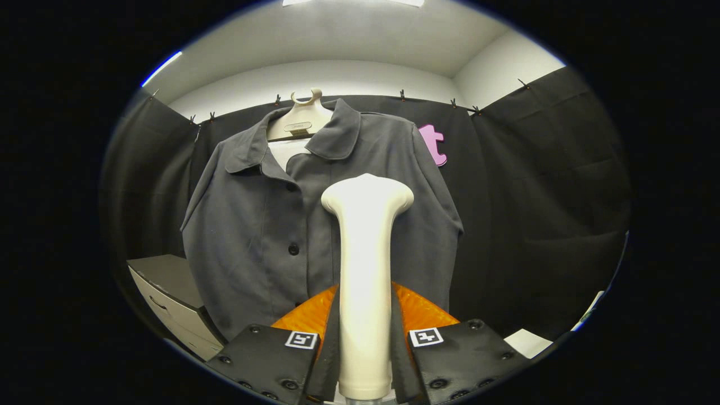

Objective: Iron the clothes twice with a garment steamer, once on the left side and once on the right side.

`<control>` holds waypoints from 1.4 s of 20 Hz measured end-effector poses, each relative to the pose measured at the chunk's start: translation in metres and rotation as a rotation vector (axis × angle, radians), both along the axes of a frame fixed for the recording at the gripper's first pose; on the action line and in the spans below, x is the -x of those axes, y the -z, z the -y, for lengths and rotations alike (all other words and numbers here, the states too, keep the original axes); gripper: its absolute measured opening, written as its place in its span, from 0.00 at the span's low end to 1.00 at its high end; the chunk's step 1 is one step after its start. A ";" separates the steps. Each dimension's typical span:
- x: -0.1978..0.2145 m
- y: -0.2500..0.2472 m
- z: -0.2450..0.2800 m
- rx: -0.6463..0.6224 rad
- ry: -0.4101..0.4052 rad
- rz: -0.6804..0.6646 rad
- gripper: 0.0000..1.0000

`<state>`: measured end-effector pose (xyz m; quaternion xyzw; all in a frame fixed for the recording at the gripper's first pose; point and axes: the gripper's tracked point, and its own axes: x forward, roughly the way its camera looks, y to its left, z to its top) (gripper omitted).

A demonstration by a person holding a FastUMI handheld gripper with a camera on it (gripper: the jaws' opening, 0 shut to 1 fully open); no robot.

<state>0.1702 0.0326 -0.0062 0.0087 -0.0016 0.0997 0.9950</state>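
A dark grey short-sleeved shirt [259, 225] with a collar and dark buttons hangs on a pale hanger [301, 121] against the black booth wall. A cream garment steamer [365, 270] stands upright between my two fingers, its wide head at the top, in front of the shirt's chest, right of the button row. My gripper [365, 337] is shut on the steamer's handle, one finger pressing on each side. I cannot tell whether the steamer's head touches the cloth.
A pale drawer cabinet [169, 298] stands low beside the shirt's left hem. A white surface [529, 342] shows low on the other side. Black cloth walls [551, 214] close in the booth behind and to both sides.
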 end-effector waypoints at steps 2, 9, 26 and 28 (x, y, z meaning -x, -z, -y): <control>0.001 0.005 0.000 0.005 0.006 -0.007 0.45; 0.014 0.039 0.003 0.012 0.020 -0.053 0.45; 0.045 0.141 0.014 0.067 0.045 -0.191 0.46; 0.048 0.153 0.016 0.072 0.049 -0.210 0.46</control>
